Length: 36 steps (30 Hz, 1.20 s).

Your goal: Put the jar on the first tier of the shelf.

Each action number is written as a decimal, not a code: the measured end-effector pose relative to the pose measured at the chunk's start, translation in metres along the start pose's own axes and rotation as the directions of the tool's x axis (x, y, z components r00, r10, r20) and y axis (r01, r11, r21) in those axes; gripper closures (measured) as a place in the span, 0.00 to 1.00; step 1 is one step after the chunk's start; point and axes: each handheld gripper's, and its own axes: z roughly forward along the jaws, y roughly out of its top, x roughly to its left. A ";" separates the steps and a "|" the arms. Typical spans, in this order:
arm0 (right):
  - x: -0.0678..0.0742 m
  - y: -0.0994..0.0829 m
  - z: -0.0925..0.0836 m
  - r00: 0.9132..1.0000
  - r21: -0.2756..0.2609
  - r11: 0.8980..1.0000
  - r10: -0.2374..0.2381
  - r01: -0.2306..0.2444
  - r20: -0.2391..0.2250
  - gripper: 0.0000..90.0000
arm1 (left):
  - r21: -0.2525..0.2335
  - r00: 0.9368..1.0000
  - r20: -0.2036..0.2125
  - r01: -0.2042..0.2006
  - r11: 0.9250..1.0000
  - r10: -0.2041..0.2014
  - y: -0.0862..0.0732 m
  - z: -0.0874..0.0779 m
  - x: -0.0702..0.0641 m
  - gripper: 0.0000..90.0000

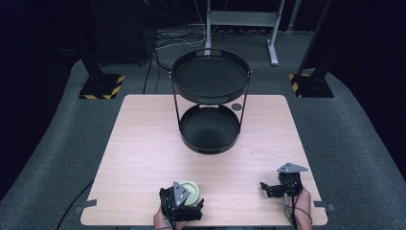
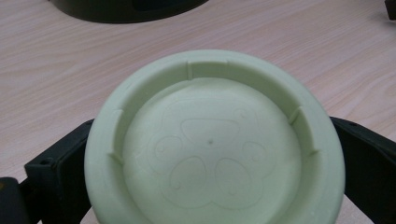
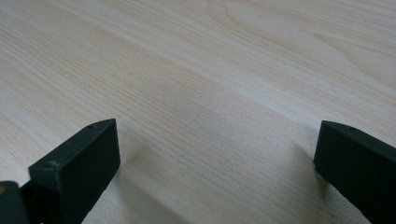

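Near the front edge of the worktop (image 1: 143, 143), left of its middle, the left gripper (image 1: 190, 200) holds a pale green round dish (image 1: 190, 191). In the left gripper view the dish (image 2: 212, 144) sits between the 2 black jaws, which press against its rim on either side; its underside faces the camera, with a raised ring, 4 small notches and a faint moulded pattern. A hand (image 1: 162, 221) comes in from the front edge behind this gripper.

At the middle of the worktop, towards the back edge, stands a black 2-tier round rack (image 1: 210, 91): its lower tray rests on the wood and its upper tray is carried above on thin rods. A small dark disc (image 1: 235, 106) lies on the wood just right of the rack.

Near the front right corner the right gripper (image 1: 266, 188) rests low over the wood, held by a hand (image 1: 301, 201). In the right gripper view its jaws stand wide apart with only bare wood grain (image 3: 210, 93) between them.
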 end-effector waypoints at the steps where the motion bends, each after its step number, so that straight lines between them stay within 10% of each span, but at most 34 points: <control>1: 0.000 0.000 0.000 1.000 0.000 1.000 0.000 0.000 0.000 0.00 | 0.001 1.000 0.001 0.002 1.000 -0.002 0.000 0.001 0.000 0.00; 36: 0.000 0.000 0.000 1.000 0.001 1.000 -0.008 0.008 0.002 0.00 | -0.023 0.998 0.046 0.044 0.999 -0.043 -0.005 0.002 -0.001 0.12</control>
